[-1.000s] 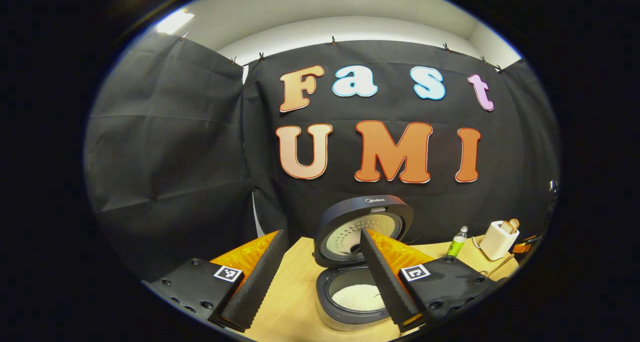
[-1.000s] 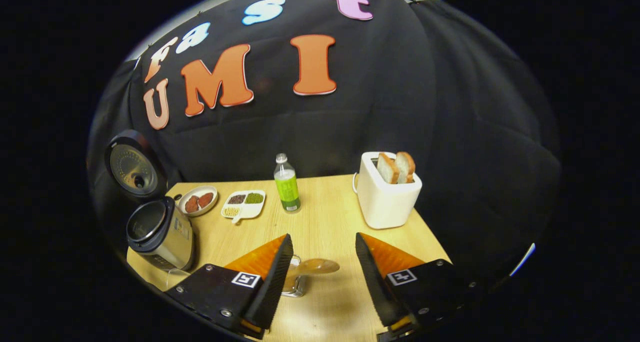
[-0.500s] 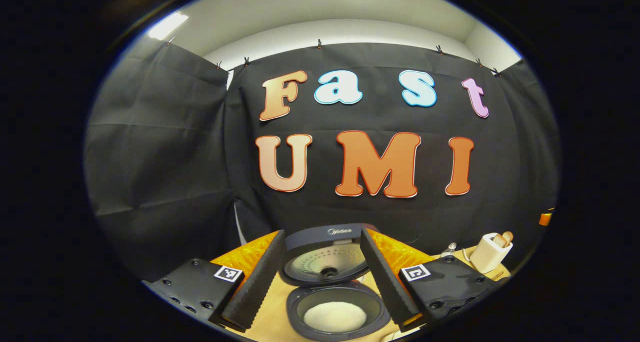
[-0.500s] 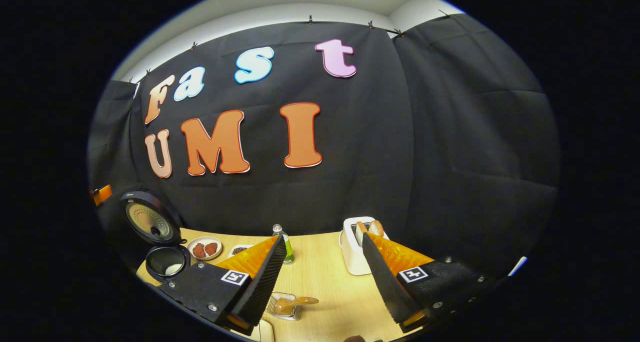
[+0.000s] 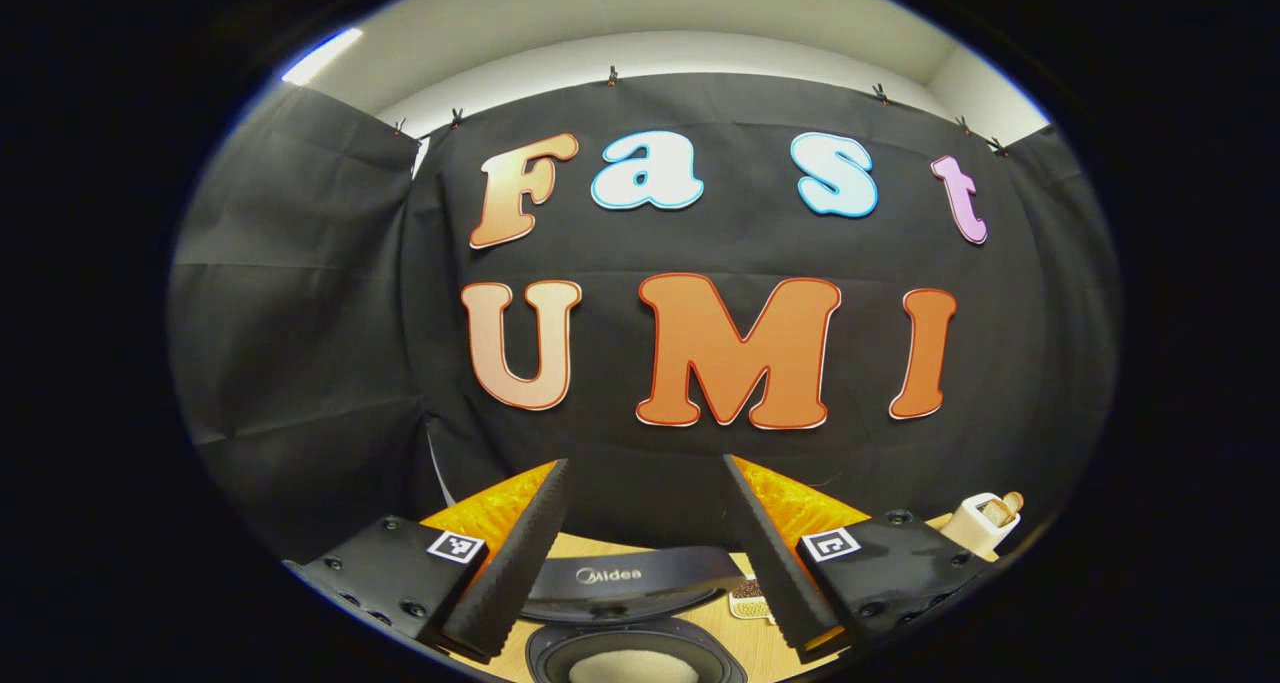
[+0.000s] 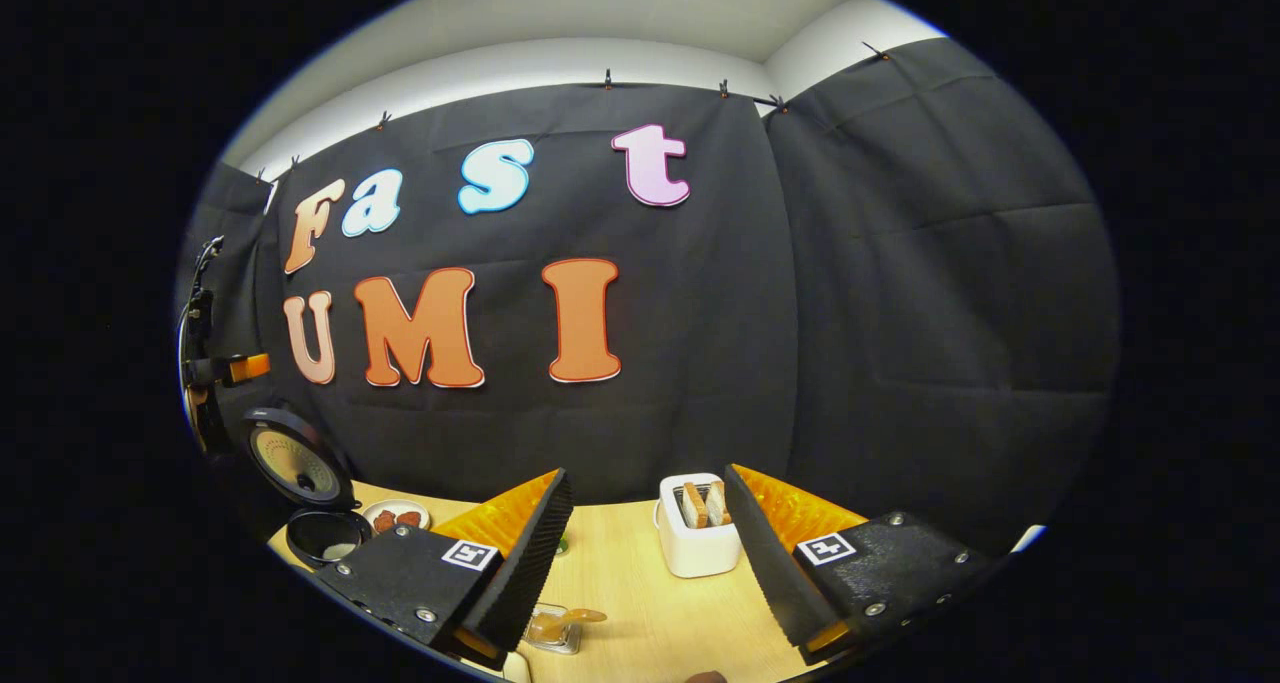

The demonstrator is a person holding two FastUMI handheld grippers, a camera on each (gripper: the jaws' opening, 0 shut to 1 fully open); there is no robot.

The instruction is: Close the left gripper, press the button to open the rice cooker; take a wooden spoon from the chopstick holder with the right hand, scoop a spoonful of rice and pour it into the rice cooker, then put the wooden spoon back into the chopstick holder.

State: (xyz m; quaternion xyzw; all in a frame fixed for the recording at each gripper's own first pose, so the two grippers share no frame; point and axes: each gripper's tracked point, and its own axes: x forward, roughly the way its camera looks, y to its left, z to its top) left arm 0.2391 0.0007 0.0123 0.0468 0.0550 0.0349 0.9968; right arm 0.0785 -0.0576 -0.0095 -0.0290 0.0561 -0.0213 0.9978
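With both our left tongs (image 5: 648, 553) and right tongs (image 6: 648, 553) open and empty, the rice cooker (image 6: 312, 508) open, we risk tipping the wooden spoon (image 6: 566, 619) from its holder (image 6: 551, 631) on the bench (image 6: 640, 603).

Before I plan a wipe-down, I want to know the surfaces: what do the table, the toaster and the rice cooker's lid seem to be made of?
The table looks like pale wood or wood-look laminate: light grain lines, matte. The toaster seems to be white plastic or painted metal, smooth and unmarked; I cannot tell which. The rice cooker's lid has a dark, probably plastic shell around a dull metal-looking inner plate dotted with small holes.
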